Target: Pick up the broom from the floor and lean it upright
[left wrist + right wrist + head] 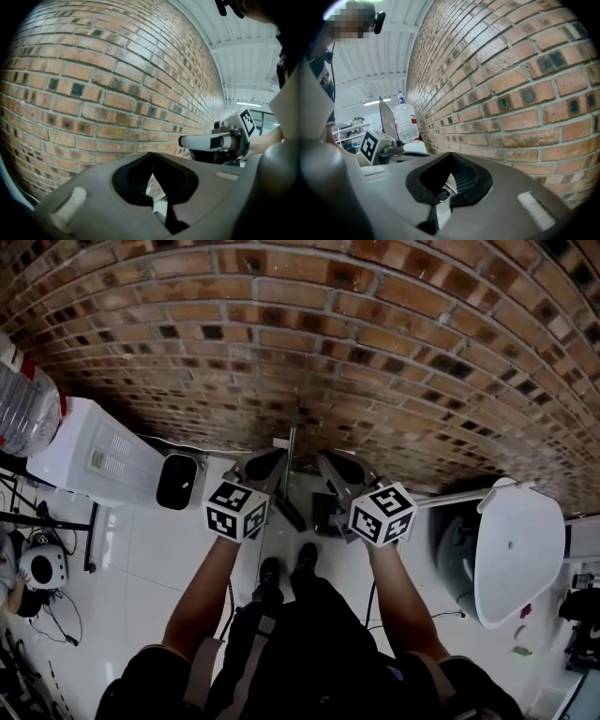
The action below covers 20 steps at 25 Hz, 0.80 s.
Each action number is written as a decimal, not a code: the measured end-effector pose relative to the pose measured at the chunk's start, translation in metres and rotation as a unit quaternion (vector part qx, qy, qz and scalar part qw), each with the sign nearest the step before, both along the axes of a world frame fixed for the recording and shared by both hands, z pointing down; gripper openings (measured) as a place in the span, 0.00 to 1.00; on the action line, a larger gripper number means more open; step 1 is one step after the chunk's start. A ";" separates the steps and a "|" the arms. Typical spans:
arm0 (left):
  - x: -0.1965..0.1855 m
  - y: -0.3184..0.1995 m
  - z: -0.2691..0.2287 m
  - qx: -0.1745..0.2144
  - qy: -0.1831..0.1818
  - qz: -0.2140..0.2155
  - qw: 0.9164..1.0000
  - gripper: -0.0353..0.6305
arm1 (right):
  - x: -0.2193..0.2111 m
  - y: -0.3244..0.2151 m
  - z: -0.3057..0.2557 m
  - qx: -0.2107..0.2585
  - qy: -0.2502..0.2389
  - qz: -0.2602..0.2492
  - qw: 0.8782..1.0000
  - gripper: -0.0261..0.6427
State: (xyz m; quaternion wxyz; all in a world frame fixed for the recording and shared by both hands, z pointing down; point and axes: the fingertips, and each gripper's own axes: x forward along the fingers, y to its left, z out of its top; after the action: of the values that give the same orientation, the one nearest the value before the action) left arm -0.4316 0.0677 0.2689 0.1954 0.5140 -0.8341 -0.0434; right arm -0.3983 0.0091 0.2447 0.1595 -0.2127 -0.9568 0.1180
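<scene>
The broom's thin grey handle (292, 448) stands nearly upright against the brick wall (309, 343), and its dark lower part (290, 512) reaches the white floor. My left gripper (274, 461) is just left of the handle. Its jaws are shut, tips together (151, 155), with nothing seen between them. My right gripper (328, 465) is a little right of the handle, also with its tips together (450, 155). A pale tube (442, 202) shows through the hollow behind those tips; I cannot tell whether it touches the jaws. Both grippers point at the wall.
A white water dispenser (94, 454) with a big bottle (26, 404) stands at the left by the wall. A white round seat (517, 549) is at the right. A dark boxy object (326, 514) sits on the floor under the right gripper. My feet (286, 570) are close behind.
</scene>
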 end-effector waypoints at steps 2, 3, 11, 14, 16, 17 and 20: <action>0.013 0.000 -0.019 0.018 -0.007 0.017 1.000 0.06 | 0.006 0.003 -0.009 -0.001 -0.011 0.011 1.000 0.04; 0.019 0.000 -0.028 0.027 -0.010 0.026 0.999 0.06 | 0.010 0.005 -0.014 0.002 -0.018 0.016 1.000 0.04; 0.043 0.008 -0.068 0.043 -0.041 0.040 0.997 0.06 | 0.025 0.023 -0.045 0.038 -0.058 0.019 0.997 0.04; 0.044 0.010 -0.077 0.041 -0.052 0.039 0.997 0.06 | 0.026 0.026 -0.052 0.043 -0.064 0.021 0.997 0.04; 0.044 0.011 -0.082 0.040 -0.056 0.039 0.997 0.06 | 0.026 0.028 -0.058 0.043 -0.068 0.020 0.997 0.04; 0.044 0.012 -0.085 0.040 -0.058 0.040 0.997 0.06 | 0.026 0.029 -0.061 0.044 -0.070 0.020 0.996 0.04; 0.045 0.011 -0.090 0.040 -0.060 0.045 0.996 0.06 | 0.027 0.030 -0.069 0.047 -0.076 0.023 0.996 0.04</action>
State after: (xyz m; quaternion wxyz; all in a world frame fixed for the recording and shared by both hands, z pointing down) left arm -0.3869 0.0787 0.1792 0.1257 0.5600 -0.8181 -0.0372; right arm -0.3713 0.0389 0.1762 0.0929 -0.1912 -0.9753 0.0604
